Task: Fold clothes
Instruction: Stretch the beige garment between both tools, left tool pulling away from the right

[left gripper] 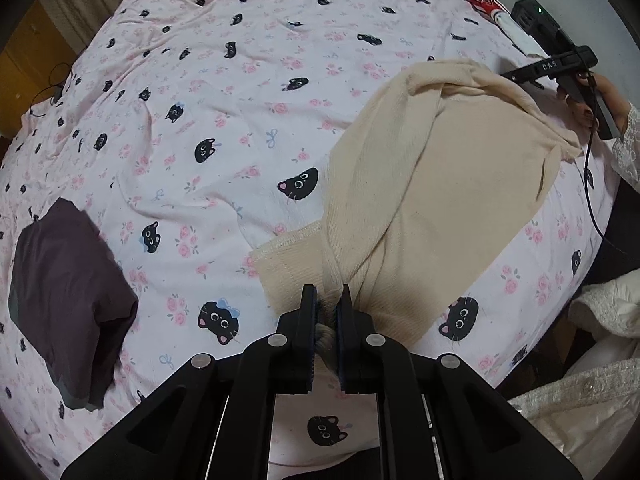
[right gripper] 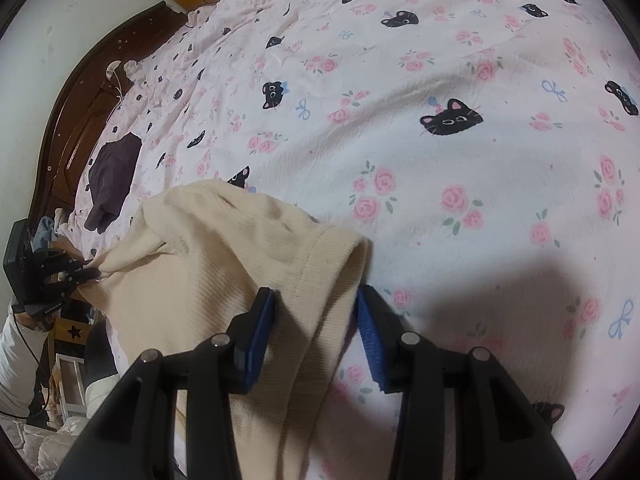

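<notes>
Between both grippers' fingers lies the cream garment.

Quick count from my end: one cream ribbed knit garment, one folded dark purple garment, one pink cat-and-rose print bedsheet. Two black two-finger grippers of mine: left one, right one. One red-white packet far off.

Over the bed, the left gripper clamps bunched cream garment, while the right gripper straddles its hem, jaws apart.
</notes>
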Tool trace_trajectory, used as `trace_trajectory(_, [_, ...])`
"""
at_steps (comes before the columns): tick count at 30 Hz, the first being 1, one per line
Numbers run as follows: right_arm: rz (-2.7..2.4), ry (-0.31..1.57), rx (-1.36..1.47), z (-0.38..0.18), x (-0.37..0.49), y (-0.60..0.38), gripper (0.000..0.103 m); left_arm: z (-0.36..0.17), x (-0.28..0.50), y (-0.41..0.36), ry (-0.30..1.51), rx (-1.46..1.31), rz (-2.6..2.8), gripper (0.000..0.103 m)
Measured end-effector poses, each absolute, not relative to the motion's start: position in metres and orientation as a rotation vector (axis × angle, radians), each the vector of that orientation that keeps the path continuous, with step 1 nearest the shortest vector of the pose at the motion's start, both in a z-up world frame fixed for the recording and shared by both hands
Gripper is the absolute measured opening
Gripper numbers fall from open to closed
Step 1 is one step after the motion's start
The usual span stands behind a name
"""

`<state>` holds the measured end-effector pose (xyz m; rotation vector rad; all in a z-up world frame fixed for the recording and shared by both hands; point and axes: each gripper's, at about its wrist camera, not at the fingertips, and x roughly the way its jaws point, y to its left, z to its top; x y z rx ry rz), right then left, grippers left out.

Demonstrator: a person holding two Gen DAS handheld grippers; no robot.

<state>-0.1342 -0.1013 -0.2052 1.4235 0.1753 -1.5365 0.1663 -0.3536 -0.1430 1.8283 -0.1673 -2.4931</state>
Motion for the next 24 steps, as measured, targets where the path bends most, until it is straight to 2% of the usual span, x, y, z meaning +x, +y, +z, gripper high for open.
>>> trace_trajectory(6, [-1.535, 0.176, 1.425, -0.205, -0.135, -0.101, 0.044, -0.14, 0.156, -0.351, -0.264, 1.922, -2.455, 0.015])
trace_trajectory(15, [-1.533, 0.181, 1.424, -0.205, -0.134, -0.102, 0.044, -0.137, 0.144, -0.352, -0.33, 1.998, -2.408, 0.015])
trace_trajectory(20, [-1.529, 0.177, 1.426, -0.205, -0.135, -0.101, 0.044, -0.137, 0.141, -0.356, -0.328, 1.99, -2.392, 0.014])
trace_trajectory(24, [-1.526, 0.174, 1.429, -0.205, -0.136, -0.101, 0.044, -0.131, 0.134, -0.364, -0.322, 1.923, -2.387, 0.008])
